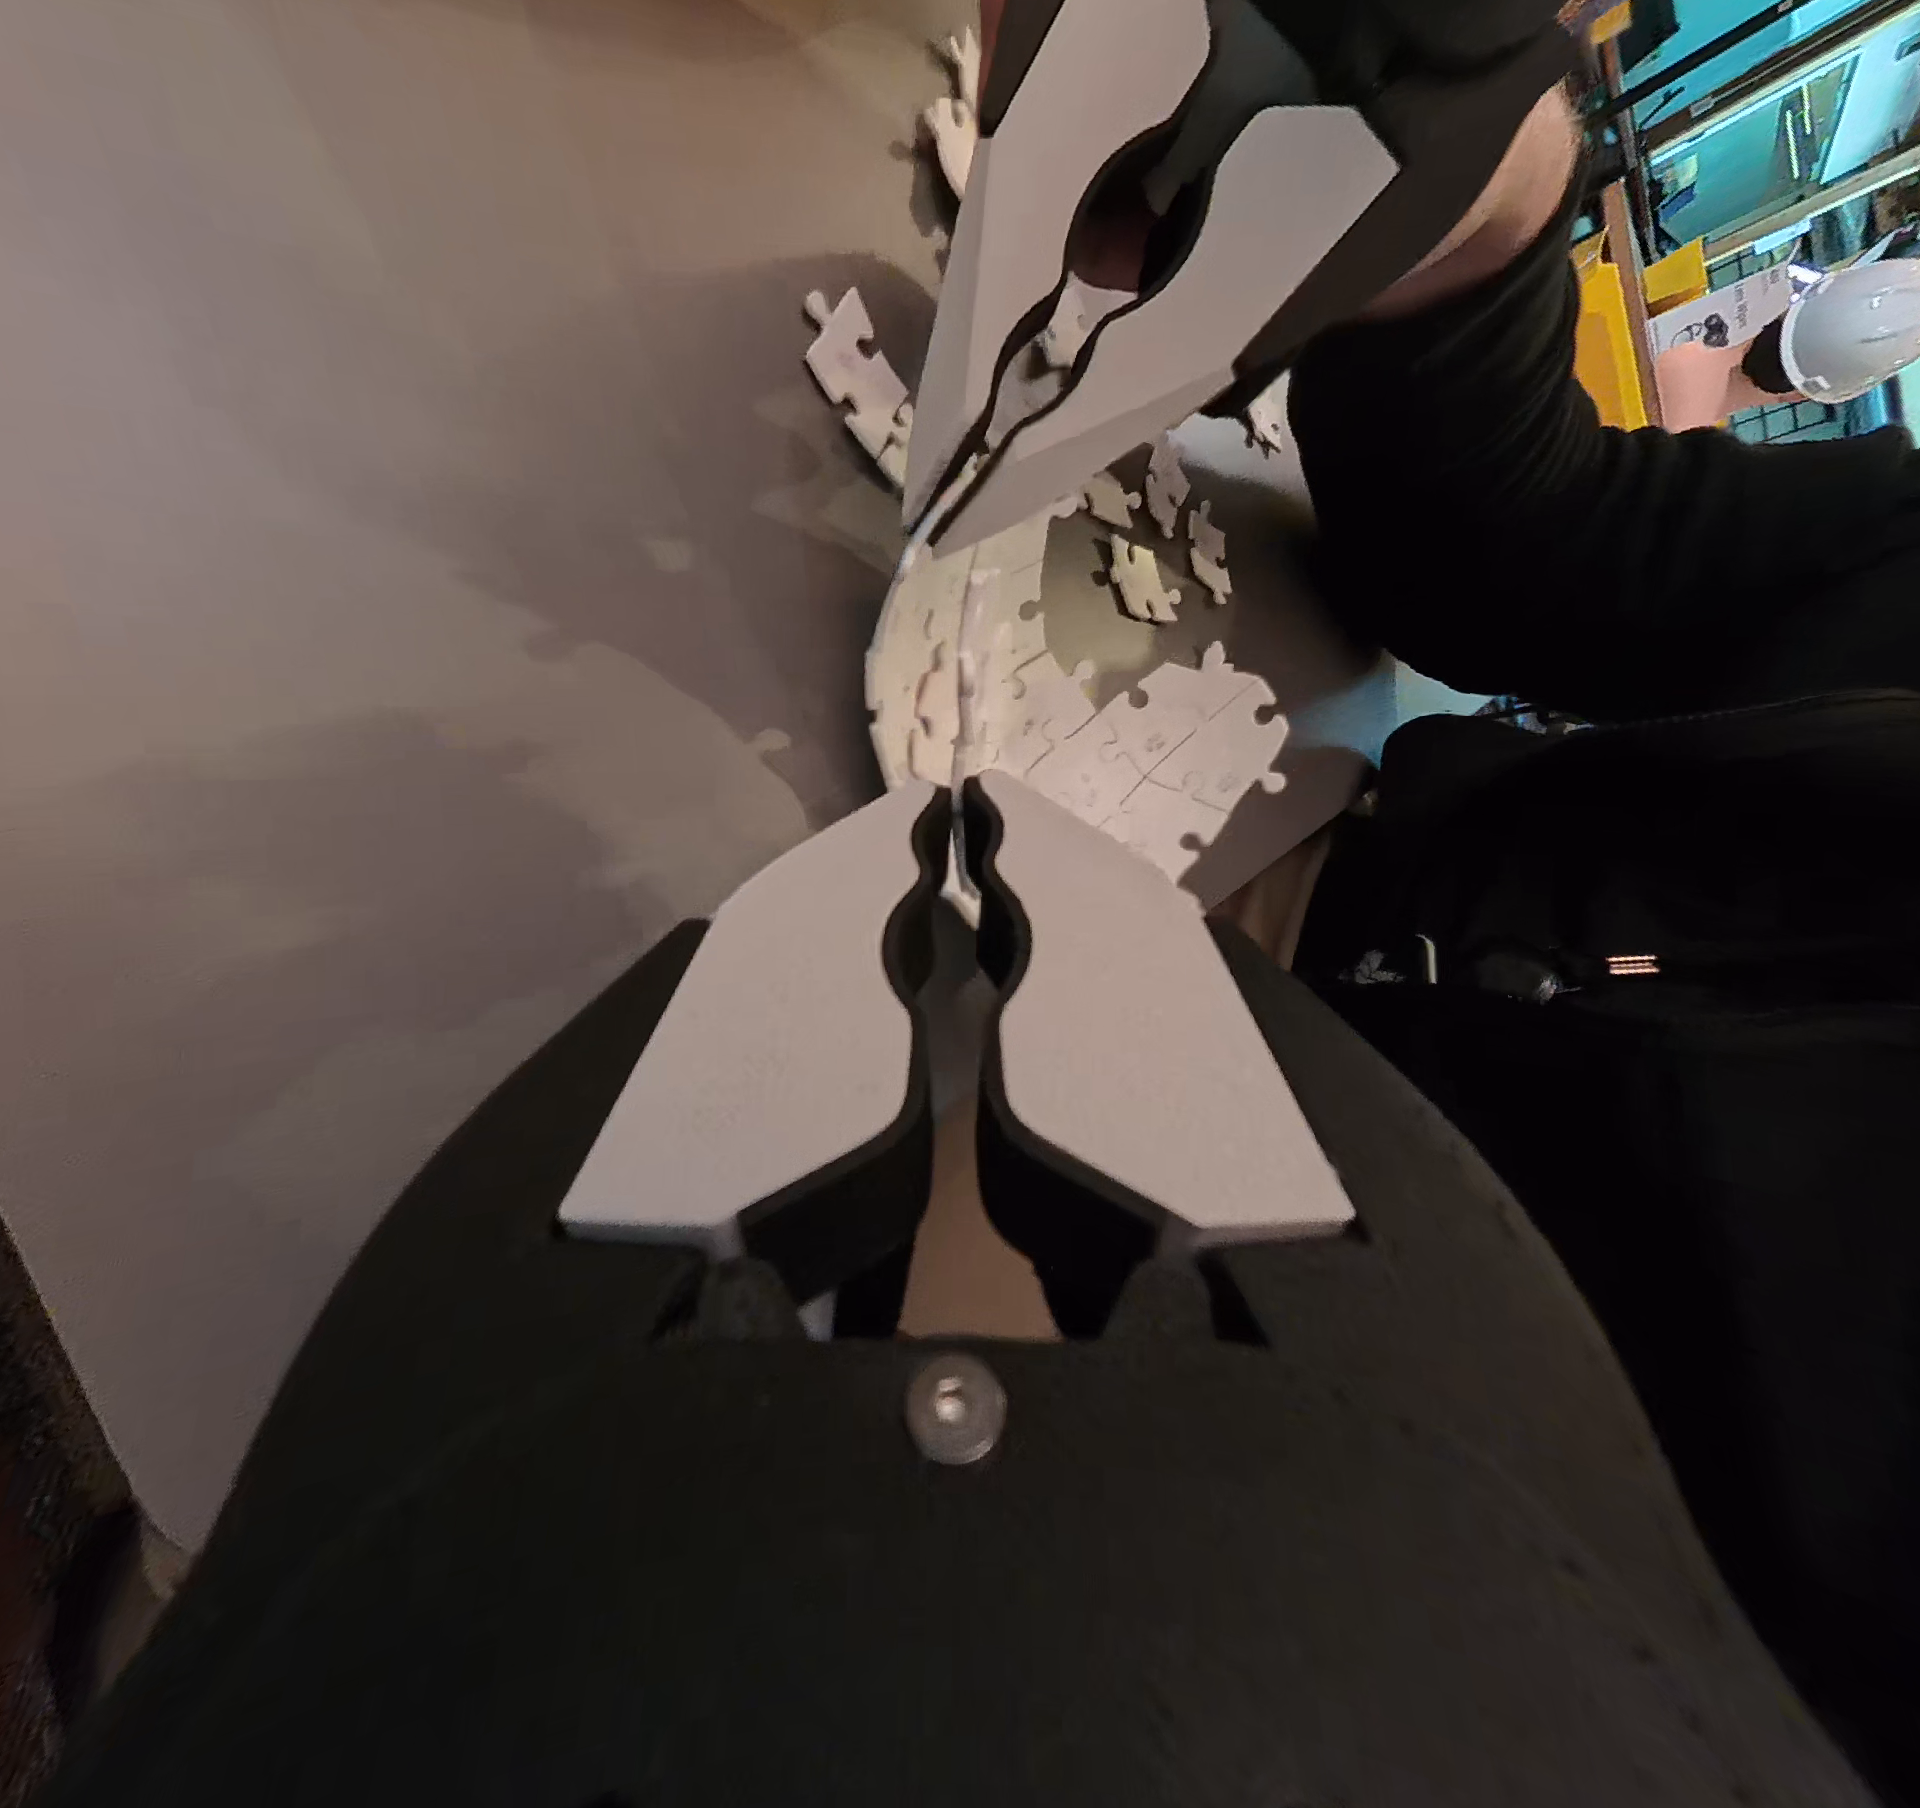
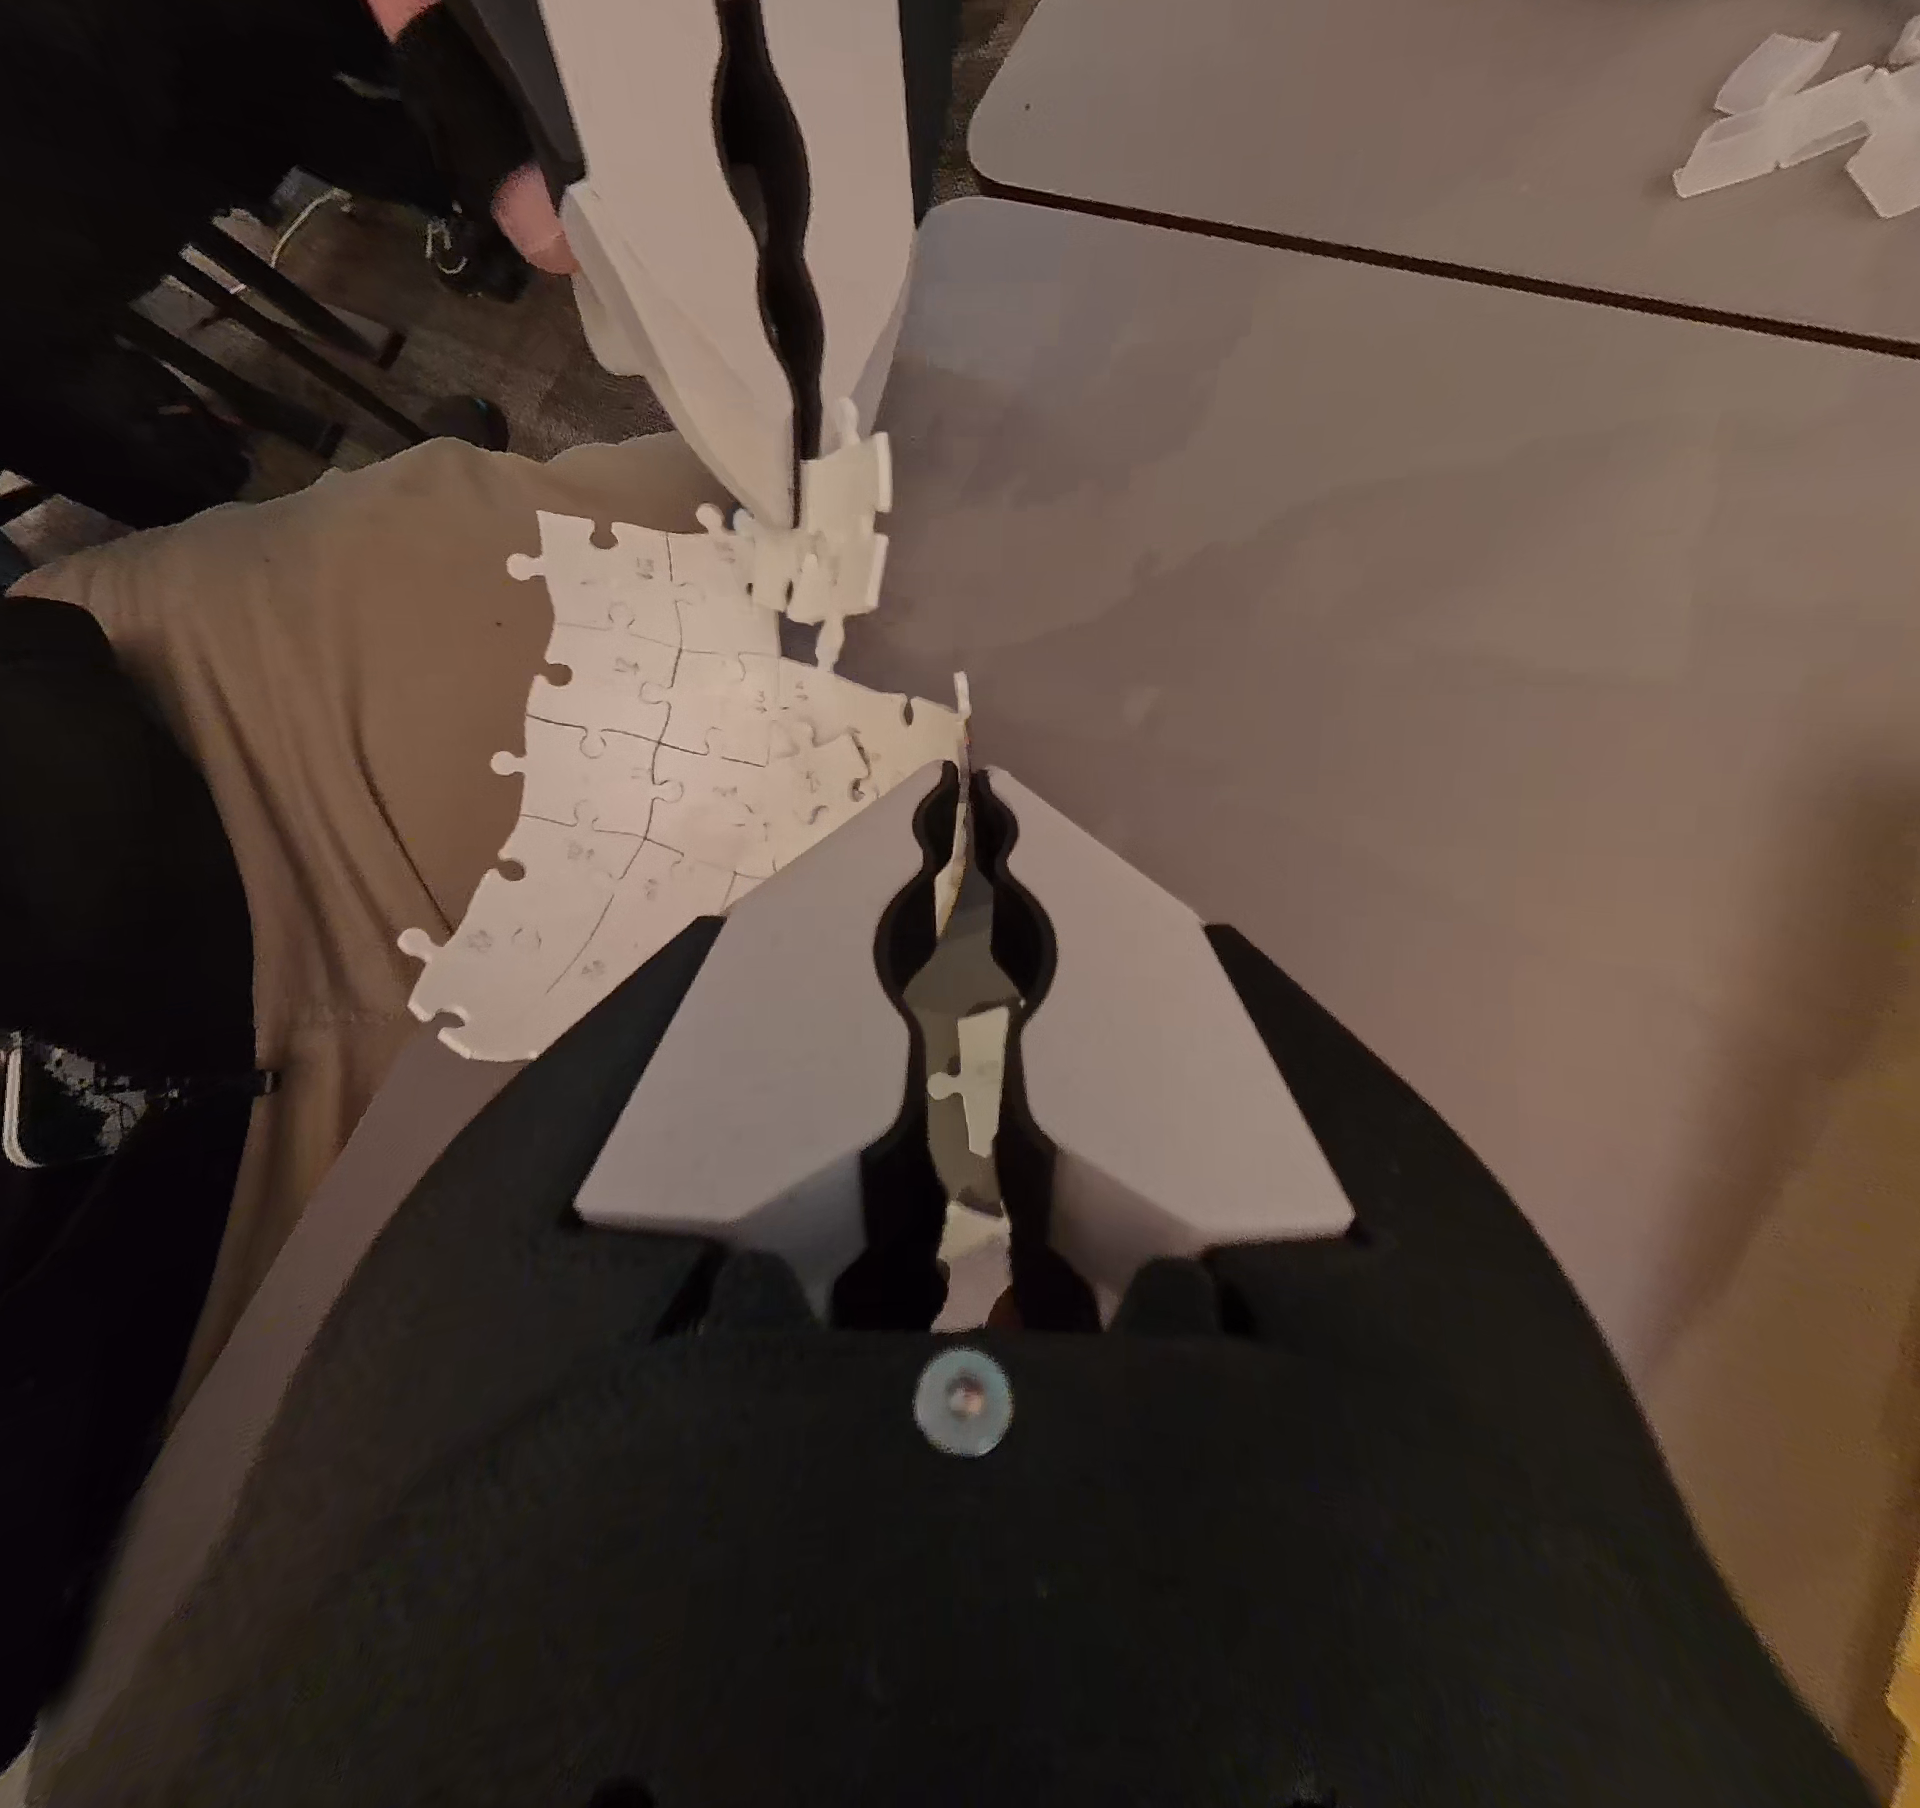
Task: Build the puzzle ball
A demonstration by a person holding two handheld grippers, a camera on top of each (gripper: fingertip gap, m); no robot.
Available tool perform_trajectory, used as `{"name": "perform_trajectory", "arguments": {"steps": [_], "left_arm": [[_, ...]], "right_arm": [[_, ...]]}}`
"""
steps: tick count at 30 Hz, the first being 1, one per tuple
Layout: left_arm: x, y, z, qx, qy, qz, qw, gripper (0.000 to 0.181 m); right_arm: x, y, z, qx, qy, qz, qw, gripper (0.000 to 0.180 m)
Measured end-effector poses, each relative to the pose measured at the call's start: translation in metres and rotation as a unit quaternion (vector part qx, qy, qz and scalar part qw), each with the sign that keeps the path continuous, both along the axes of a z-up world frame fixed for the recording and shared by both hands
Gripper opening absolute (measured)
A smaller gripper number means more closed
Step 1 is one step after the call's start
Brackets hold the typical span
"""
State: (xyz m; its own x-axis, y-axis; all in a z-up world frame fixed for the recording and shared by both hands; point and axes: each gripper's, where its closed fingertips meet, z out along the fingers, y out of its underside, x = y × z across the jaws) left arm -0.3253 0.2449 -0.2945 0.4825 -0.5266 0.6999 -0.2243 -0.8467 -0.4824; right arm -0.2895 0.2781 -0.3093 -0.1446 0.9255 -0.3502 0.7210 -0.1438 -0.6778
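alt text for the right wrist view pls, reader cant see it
The right gripper is shut on the edge of a curved white puzzle ball section held over a grey table. The left gripper comes in from the top, shut on the same assembly's far edge. Loose white pieces lie on a second table.

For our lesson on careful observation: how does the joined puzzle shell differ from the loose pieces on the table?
The shell is many pieces interlocked; the loose pieces are single. The shell curves and is held up; the loose pieces lie on the table. The left gripper and right gripper pinch the shell's edge; the loose pieces are untouched. Both are white with knobbed edges.
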Motion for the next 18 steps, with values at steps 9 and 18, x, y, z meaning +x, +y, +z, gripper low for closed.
{"name": "perform_trajectory", "arguments": {"steps": [9,18], "left_arm": [[0.019,-0.001,0.003,0.012,0.018,-0.017,1.0,0.002],[0.007,-0.004,-0.02,-0.002,0.083,-0.016,0.996,0.002]], "right_arm": [[0.002,-0.002,0.0,0.012,-0.019,-0.004,1.0,0.001],[0.002,-0.003,0.0,0.022,-0.027,-0.003,0.999,0.002]]}}
